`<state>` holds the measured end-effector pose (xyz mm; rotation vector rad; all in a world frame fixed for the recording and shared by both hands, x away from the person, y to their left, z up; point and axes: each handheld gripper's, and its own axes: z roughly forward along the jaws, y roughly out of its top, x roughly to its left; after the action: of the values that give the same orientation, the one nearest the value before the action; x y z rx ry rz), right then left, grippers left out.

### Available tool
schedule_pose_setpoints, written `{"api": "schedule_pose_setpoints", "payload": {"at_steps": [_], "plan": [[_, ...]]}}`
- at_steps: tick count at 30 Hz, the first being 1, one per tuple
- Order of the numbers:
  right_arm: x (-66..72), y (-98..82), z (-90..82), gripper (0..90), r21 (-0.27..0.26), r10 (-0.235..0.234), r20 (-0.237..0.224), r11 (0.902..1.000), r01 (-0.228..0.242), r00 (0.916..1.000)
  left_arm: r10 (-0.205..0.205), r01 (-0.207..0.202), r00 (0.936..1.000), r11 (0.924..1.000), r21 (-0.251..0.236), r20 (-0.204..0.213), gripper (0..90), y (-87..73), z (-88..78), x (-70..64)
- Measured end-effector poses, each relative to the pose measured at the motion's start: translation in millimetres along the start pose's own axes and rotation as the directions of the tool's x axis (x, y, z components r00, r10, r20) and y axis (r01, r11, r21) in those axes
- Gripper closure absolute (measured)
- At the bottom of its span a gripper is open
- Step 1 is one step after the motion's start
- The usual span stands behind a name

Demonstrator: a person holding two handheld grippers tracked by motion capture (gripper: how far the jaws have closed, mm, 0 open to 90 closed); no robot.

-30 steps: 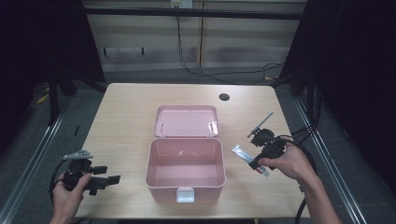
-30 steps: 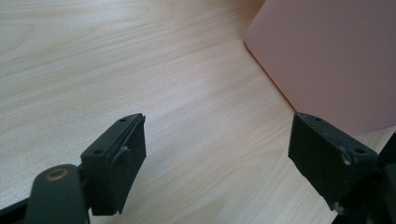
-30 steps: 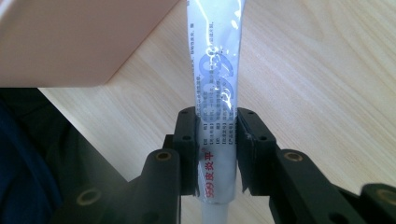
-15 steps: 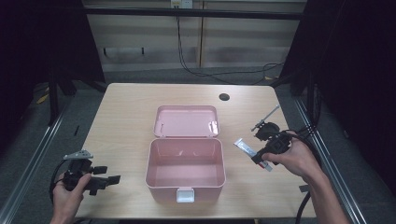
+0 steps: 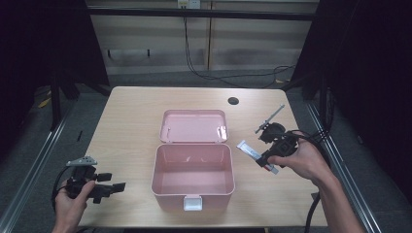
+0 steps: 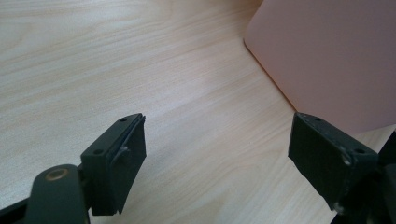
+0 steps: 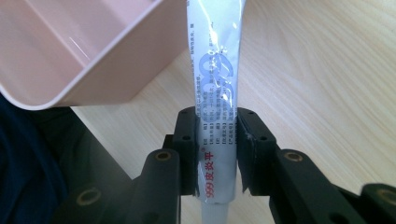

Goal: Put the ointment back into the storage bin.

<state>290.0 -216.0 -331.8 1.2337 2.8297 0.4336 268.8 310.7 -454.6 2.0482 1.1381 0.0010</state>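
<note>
Right gripper (image 5: 263, 157) clamped on a white tube (image 7: 215, 93), held above the table (image 5: 131, 116) just right of the open pink box (image 5: 193, 180); tube's flat end pointing toward the box rim, not over it. Jaws pressed on both sides of the printed tube. Left gripper (image 5: 111, 186) at the near left corner, low over the table, jaws wide apart with nothing between, aimed at the box's left wall, well apart from it.

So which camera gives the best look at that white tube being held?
The right gripper view: the white tube runs up the frame's middle, its print sharp, clamped between the right gripper fingers. The high view shows it as a small white strip beside the pink box.
</note>
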Motion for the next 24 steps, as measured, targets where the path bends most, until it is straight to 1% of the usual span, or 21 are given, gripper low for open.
{"api": "schedule_pose_setpoints", "payload": {"at_steps": [3, 5, 6, 11, 14, 19, 20, 22, 23, 24], "plan": [[5.5, 6.1, -4.3, 71.6, -0.002, -0.027, -0.002, 0.9996, 0.027, 0.9996, -0.002, 0.002, 1.0, 1.0, -0.004, -0.003, 19.0, 0.0, -0.1, 0.3], [7.4, 8.0, -5.1, 71.6, -0.002, -0.03, -0.003, 0.9995, 0.03, 0.9995, -0.003, 0.003, 1.0, 1.0, -0.003, -0.002, 19.0, 0.0, 0.0, 0.1], [10.8, 12.1, -6.6, 71.6, -0.003, -0.043, -0.003, 0.9991, 0.043, 0.9991, 0.0, 0.0, 1.0, 1.0, 0.0, 0.0, 19.0, 0.0, 0.0, 0.2], [19.0, 22.2, -6.8, 71.6, -0.002, -0.094, -0.006, 0.9956, 0.094, 0.9956, 0.0, 0.0, 1.0, 1.0, -0.006, -0.003, 19.0, -0.1, -0.9, 0.7], [25.2, 28.1, -7.2, 71.6, -0.001, -0.109, -0.015, 0.994, 0.109, 0.9939, 0.001, -0.001, 1.0, 1.0, -0.007, -0.001, 19.0, 0.0, -0.8, 0.6], [35.4, 39.8, -7.4, 71.6, 0.004, -0.151, -0.033, 0.9885, 0.151, 0.9879, 0.003, -0.003, 1.0, 0.9999, -0.013, -0.001, 19.0, -0.2, -0.7, 0.0], [37.6, 42.1, -7.5, 71.6, 0.003, -0.156, -0.04, 0.9878, 0.156, 0.987, 0.007, -0.007, 1.0, 0.9999, -0.011, 0.0, 19.0, -0.1, -0.7, 0.2], [40.2, 44.5, -8.1, 71.6, 0.007, -0.155, -0.038, 0.9878, 0.156, 0.9871, 0.009, -0.009, 1.0, 0.9999, -0.011, 0.0, 19.0, 0.0, -0.7, 0.1], [44.1, 49.2, -8.1, 71.6, 0.008, -0.178, -0.043, 0.9838, 0.179, 0.983, 0.012, -0.012, 0.9999, 0.9998, -0.013, 0.0, 19.0, -0.1, -0.7, 0.0], [45.6, 50.7, -7.9, 71.6, 0.006, -0.181, -0.044, 0.9835, 0.181, 0.9826, 0.012, -0.012, 0.9999, 0.9998, -0.013, 0.0, 19.0, -0.1, -0.7, 0.0]]}}
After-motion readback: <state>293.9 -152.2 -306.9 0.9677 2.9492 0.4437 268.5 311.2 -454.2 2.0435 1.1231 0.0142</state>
